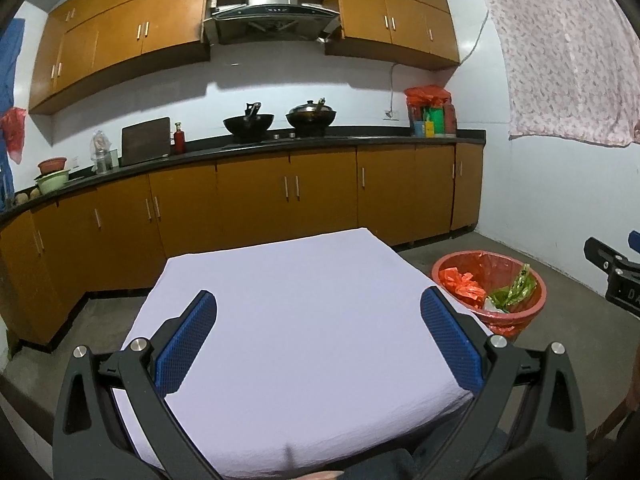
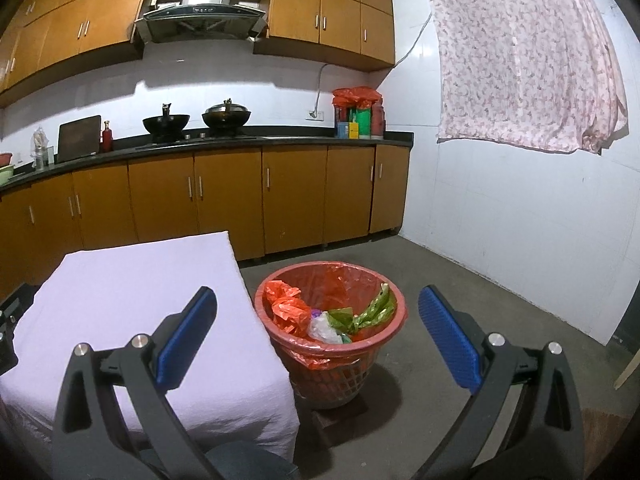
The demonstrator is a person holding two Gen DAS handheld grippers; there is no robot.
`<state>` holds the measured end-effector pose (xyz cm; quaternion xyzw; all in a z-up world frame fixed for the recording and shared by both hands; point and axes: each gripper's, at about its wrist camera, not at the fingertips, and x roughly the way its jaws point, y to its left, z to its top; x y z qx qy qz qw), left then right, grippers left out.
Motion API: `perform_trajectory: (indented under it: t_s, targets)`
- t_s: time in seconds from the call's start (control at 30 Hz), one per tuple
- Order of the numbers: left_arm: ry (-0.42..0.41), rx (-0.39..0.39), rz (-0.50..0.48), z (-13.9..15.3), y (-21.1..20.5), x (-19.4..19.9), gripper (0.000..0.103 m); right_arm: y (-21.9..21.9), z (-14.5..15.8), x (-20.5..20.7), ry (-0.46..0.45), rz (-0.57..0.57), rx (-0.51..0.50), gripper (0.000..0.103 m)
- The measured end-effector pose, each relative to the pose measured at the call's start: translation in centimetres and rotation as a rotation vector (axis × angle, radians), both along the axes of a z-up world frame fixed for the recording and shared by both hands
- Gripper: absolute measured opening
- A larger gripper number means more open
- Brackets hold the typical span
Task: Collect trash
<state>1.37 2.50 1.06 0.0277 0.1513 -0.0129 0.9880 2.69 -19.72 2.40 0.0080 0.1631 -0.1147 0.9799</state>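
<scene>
Beside the covered table (image 2: pixel 132 280), red bin (image 2: pixel 332 364) (trash inside) between right claw (image 2: pixel 318 314) fingers, both claws spread wide, empty

Home kitchen (woks (image 1: pixel 280 120), cabinets (image 1: pixel 256 196), hood (image 1: pixel 274 8))

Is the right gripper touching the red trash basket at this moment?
Apart. The right wrist view shows the right gripper open and empty, with the red trash basket on the floor beyond its fingers, clear of both blue pads.

One basket (image 2: pixel 332 360), one table (image 2: pixel 140 280), two woks (image 2: pixel 166 123) (image 2: pixel 226 117), one curtain (image 2: pixel 528 60).
</scene>
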Motion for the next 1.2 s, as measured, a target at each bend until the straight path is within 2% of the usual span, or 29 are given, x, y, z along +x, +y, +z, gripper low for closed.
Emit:
perform_trajectory:
  t_s: [0.4, 1.2]
  targets:
    - [0.01, -0.041, -0.02, -0.29, 0.52, -0.66, 0.101, 0.72, -0.65, -0.6, 0.008, 0.021, 0.004, 0.099]
    - [0.013, -0.05, -0.035, -0.21, 0.57, -0.94, 0.101, 0.76, -0.31, -0.99, -0.014, 0.013, -0.011, 0.099]
